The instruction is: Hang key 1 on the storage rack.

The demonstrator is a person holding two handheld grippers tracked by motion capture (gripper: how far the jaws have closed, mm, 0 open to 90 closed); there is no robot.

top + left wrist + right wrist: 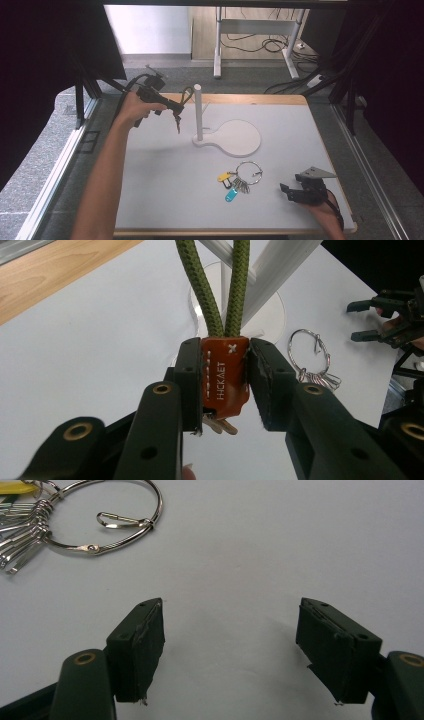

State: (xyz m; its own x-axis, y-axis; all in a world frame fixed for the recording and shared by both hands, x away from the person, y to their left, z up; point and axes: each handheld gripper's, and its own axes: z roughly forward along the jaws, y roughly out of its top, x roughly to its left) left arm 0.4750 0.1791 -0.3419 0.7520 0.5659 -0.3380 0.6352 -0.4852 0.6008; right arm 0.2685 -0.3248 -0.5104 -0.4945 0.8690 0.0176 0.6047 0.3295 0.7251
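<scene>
Over on the left, the left gripper [172, 106] is clamped on an orange leather fob [225, 377], its green cord loop [188, 94] raised just beside the white post [198, 112], apparently not yet hooked over it. The big key ring [248, 172] lies on the table [150, 170], unhung. Near it, the right gripper [292, 192] rests with jaws spread, empty.

On the flat white table [165, 175], the white stand with a round base and upright post [227, 137] is in the middle, toward the far side. The big metal ring with keys and small tags [242, 179] lies nearer, just before the base. The left gripper [176, 106] is above the table left of the post, and the right gripper [290, 192] is at the near right, right of the ring.
</scene>
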